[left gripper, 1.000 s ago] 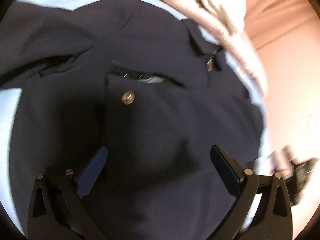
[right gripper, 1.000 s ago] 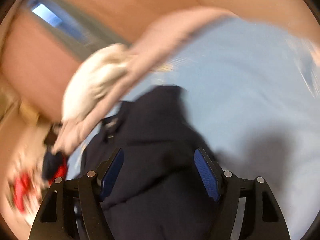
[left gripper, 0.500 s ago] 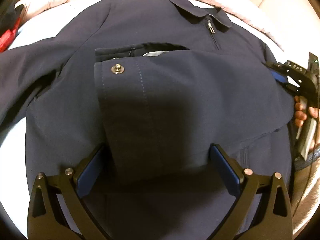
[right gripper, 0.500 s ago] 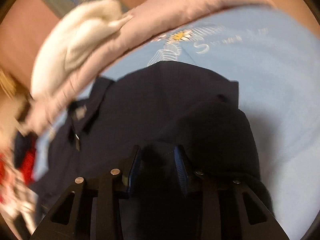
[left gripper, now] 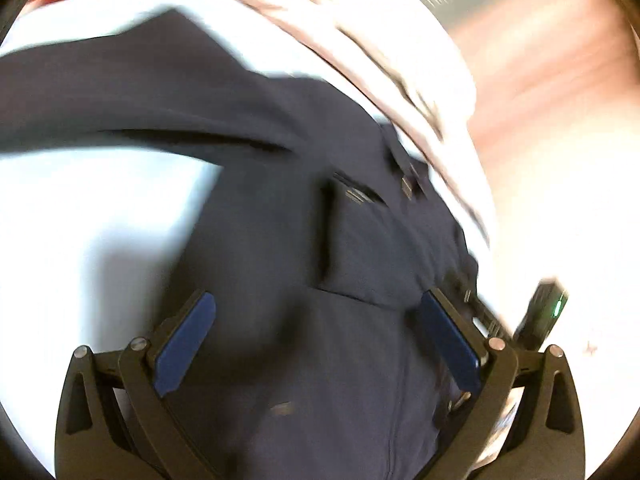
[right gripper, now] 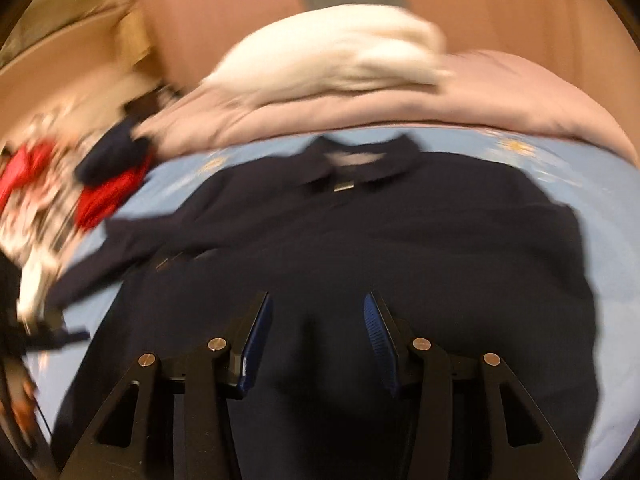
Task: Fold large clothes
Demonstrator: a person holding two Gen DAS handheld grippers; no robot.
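Left tool (left gripper: 320, 340): jaws wide apart, nothing pinched, hovering over navy jacket (left gripper: 280, 240). Right tool (right gripper: 316, 340): jaws part-open and opening, empty, above jacket's lower front. Jacket spread flat on light-blue bed sheet (right gripper: 600, 168), collar (right gripper: 360, 160) far from right tool. Pink duvet (right gripper: 400, 108), white garment (right gripper: 340, 52) behind; red clothes (right gripper: 104, 196) at left. Frames blurred.

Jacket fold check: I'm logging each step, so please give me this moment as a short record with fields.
garment: dark navy jacket, spread front up on a light blue sheet
collar: at the far side, by a pink blanket
sleeves: one folded across the chest, the other stretched out
left gripper: open, nothing held
right gripper: fingers opening, nothing gripped
nearby: white cloth on the blanket, red clothes
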